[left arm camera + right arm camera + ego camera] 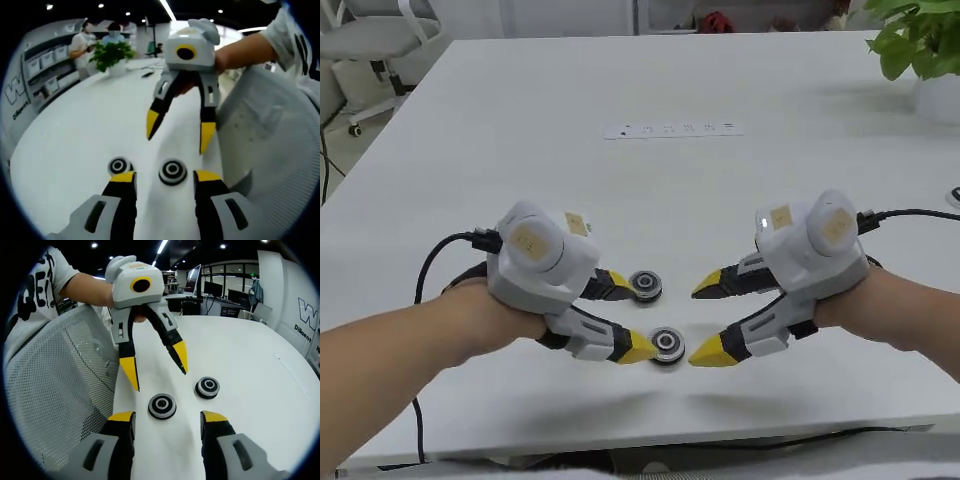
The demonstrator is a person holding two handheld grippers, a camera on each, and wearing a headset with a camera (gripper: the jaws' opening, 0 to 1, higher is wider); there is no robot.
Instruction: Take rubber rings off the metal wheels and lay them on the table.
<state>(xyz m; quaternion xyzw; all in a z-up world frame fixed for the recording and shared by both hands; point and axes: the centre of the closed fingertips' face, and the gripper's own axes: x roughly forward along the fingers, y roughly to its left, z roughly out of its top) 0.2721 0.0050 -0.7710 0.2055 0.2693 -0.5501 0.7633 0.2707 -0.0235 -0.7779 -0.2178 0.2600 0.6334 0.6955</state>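
On the white table (520,120) two small metal wheels lie flat, near to each other. In the head view the near wheel (667,345) is at about 6 o'clock from the middle of the picture, and the far wheel (645,285) lies at about 11 o'clock from it, a little apart. Each wheel has a dark rubber ring (150,406) around its outside, so no ring is off or lying alone on the table. The left gripper (638,317) comes in from 9 o'clock, and its jaws are spread wide. The lower yellow tip is just beside the near wheel and the upper jaw is just beside the far wheel; I cannot tell if they touch. In the left gripper view the near wheel sits between its two yellow tips, a bit ahead of them, and the far wheel is at 9 o'clock from it, in front of the left tip. The right gripper (695,326) comes in from 3 o'clock and faces the left one. Its jaws are also spread and hold nothing, and its lower tip is near the near wheel but apart from it. In the right gripper view the near wheel lies between and just ahead of its tips, and the far wheel is at 2 o'clock from it. A socket strip (668,129) is set in the table at 12 o'clock, well apart from the wheels. A plant (915,40) stands at 2 o'clock, an office chair (380,40) at 10 o'clock, and a black cable (430,270) runs from the left gripper.
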